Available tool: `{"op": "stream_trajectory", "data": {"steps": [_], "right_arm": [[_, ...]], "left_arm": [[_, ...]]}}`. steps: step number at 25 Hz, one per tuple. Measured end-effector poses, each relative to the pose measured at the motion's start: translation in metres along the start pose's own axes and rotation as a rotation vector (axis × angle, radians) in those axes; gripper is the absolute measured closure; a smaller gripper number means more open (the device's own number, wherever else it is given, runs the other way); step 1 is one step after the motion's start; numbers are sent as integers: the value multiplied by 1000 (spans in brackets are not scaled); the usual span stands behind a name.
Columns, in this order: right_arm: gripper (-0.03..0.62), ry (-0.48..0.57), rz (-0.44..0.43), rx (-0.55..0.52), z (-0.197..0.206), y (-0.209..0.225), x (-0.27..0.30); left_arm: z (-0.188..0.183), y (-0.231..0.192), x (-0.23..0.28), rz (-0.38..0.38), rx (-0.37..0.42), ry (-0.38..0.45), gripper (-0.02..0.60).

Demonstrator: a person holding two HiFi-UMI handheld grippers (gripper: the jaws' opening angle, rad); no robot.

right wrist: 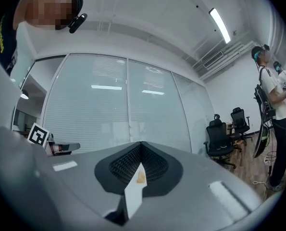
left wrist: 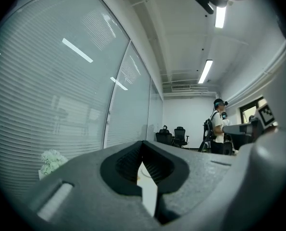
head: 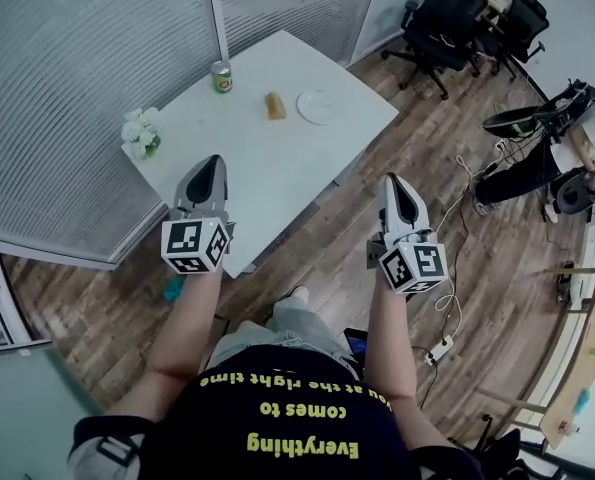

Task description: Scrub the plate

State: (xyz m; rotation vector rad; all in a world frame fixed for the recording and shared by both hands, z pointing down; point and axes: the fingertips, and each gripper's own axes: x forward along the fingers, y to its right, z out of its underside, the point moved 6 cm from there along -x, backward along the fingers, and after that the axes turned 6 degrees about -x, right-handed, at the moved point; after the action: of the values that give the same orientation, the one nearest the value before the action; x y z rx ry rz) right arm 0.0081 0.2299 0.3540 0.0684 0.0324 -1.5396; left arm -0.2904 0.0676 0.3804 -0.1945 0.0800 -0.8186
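- Brown wood-plank floor [head: 397, 198] all round.
- White rectangular table [head: 267, 158] ahead, at 12 o'clock.
- Grey two-jaw left gripper [head: 213, 162] seen over table's near part, jaws pressed together on nothing.
- Grey two-jaw right gripper [head: 394, 180] over floor, 3 o'clock of table, jaws likewise closed and empty.
- White round plate [head: 318, 106] flat on table's far end, 1 o'clock, well apart from both grippers.
- Tan oblong block [head: 275, 105] near plate, at its 9 o'clock.
- Green cylindrical can [head: 221, 76] at block's 10 o'clock.

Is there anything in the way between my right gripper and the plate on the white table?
Nothing visible. Between the right gripper and the plate there is only floor and bare table. The brown block lies left of the plate in the head view, off that line.
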Motion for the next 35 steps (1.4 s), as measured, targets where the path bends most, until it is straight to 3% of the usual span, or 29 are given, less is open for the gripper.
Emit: {"op": "stream_trajectory", "data": {"steps": [16,35], "right_arm": [[589,17,-104,3,0,78,65],[588,-6,-105,49,20,111,76]], "left_arm": [[4,16,65,-111,-10,26,580],[20,30,98,-112,-2,-23,580]]}}
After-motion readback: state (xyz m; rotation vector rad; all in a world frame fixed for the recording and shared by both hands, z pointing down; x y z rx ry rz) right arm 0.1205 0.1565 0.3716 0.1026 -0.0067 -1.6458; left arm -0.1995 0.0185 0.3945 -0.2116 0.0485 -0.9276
